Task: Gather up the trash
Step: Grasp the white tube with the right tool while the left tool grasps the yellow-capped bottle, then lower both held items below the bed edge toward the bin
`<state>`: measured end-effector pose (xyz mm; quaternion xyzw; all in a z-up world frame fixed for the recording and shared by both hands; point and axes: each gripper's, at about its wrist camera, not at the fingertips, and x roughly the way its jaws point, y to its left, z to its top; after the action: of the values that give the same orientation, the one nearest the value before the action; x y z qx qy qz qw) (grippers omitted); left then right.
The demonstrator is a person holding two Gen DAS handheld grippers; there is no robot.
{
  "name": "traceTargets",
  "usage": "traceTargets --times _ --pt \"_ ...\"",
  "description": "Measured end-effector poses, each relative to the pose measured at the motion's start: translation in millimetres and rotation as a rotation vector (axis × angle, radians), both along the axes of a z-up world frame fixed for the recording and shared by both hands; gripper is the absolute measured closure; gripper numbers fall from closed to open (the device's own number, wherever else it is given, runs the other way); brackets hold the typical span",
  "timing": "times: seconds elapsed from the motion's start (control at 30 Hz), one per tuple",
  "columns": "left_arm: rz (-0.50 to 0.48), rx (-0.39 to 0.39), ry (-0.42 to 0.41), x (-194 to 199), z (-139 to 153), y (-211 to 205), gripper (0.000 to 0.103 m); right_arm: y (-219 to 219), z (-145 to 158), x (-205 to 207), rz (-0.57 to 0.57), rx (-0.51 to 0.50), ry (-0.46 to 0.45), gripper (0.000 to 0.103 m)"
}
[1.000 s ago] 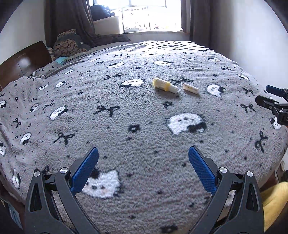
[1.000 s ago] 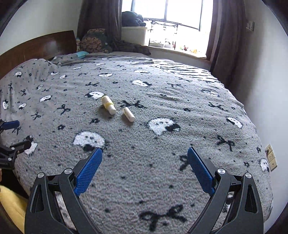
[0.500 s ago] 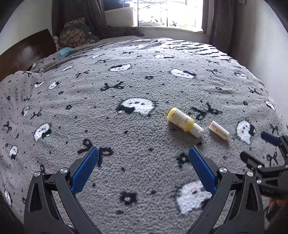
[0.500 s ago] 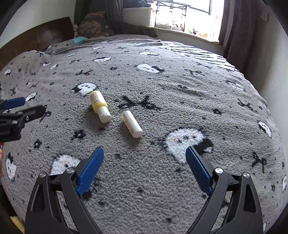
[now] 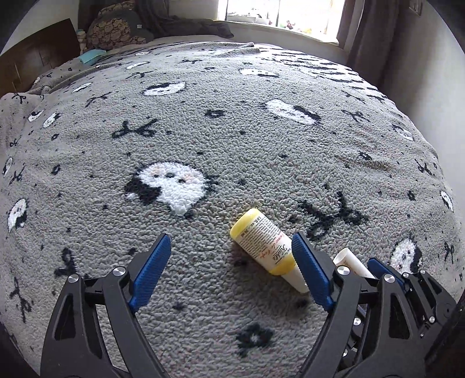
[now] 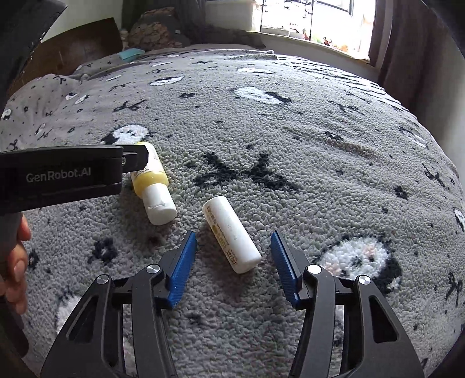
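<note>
**Two tools low over the bed, each lined up on a small container**

In the right wrist view, the right tool [image 6: 234, 263] sits low over the grey fleece blanket [image 6: 290, 162], its blue pads spread wide and gripping nothing. The near end of a white tube [image 6: 231, 234] lies on the blanket between the two pad tips, apart from both pads, with the rest of it angling away to the upper left. Just beyond and to the left lies a yellow bottle [image 6: 152, 186] with a white cap, on its side, cap end pointing toward the camera. The black body of the left tool reaches in from the left edge and covers part of the bottle's far end; a hand [image 6: 16, 256] shows at the lower left edge.

In the left wrist view, the left tool [image 5: 231, 269] is also spread wide and empty. The yellow bottle [image 5: 266, 245] lies on the blanket near the right-hand pad, which hides its cap end; whether pad and bottle touch cannot be told. The white tube [image 5: 350, 261] shows partly behind that finger, with the right tool [image 5: 407, 279] at the lower right.

Farther back, the blanket's white ghost faces and black bows run to a dark wooden headboard [image 5: 37, 55], a patterned pillow [image 5: 116, 33], a bright window [image 5: 279, 14] and dark curtains [image 5: 366, 32].
</note>
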<state>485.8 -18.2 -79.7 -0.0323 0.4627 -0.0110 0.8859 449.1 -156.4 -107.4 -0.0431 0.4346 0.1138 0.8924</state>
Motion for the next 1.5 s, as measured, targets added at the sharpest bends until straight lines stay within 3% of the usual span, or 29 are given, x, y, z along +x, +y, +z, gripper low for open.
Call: traceTargets --times 0.07,0.13,0.2,0.43,0.5,0.57,0.73,0.93,1.17,1.5 --pt "0.016 -0.019 0.003 4.9 -5.4 -0.4 0.027 -2.4 -4.2 4.0 -0.008 0.027 -0.001 0.056" --pt "0.02 -0.04 0.009 8.6 -10.0 -1.9 0.029 -5.1 -4.6 6.1 -0.019 0.044 -0.006 0.072" --pt "0.013 -0.054 0.018 11.0 -13.8 -5.4 0.029 -8.8 -1.9 4.9 -0.025 0.057 -0.014 0.081" --pt "-0.039 -0.066 0.042 16.5 -21.6 -25.5 0.039 -28.2 4.5 -6.0 -0.041 0.028 0.0 0.083" --pt "-0.059 -0.036 0.042 17.6 -26.1 -34.8 0.039 -35.0 6.8 -11.7 -0.049 0.02 0.001 0.083" --pt "-0.058 -0.017 0.027 17.7 -28.5 -38.2 0.054 -40.4 9.3 -17.5 -0.051 0.009 -0.002 0.083" --pt "-0.081 -0.018 0.018 12.5 -22.5 -36.4 0.065 -53.2 13.4 -28.2 -0.056 -0.024 -0.009 0.083" --pt "-0.106 0.057 -0.054 -12.3 17.1 -25.9 0.068 -58.2 32.7 -40.2 -0.076 -0.032 -0.044 0.083" --pt "-0.135 0.14 -0.138 -64.5 71.5 -6.0 0.068 -55.9 83.6 -74.1 -0.081 -0.074 -0.126 0.082" --pt "-0.199 0.157 -0.255 -183.3 126.8 32.5 0.068 -68.0 162.0 -176.1 -0.073 -0.092 -0.287 0.082"
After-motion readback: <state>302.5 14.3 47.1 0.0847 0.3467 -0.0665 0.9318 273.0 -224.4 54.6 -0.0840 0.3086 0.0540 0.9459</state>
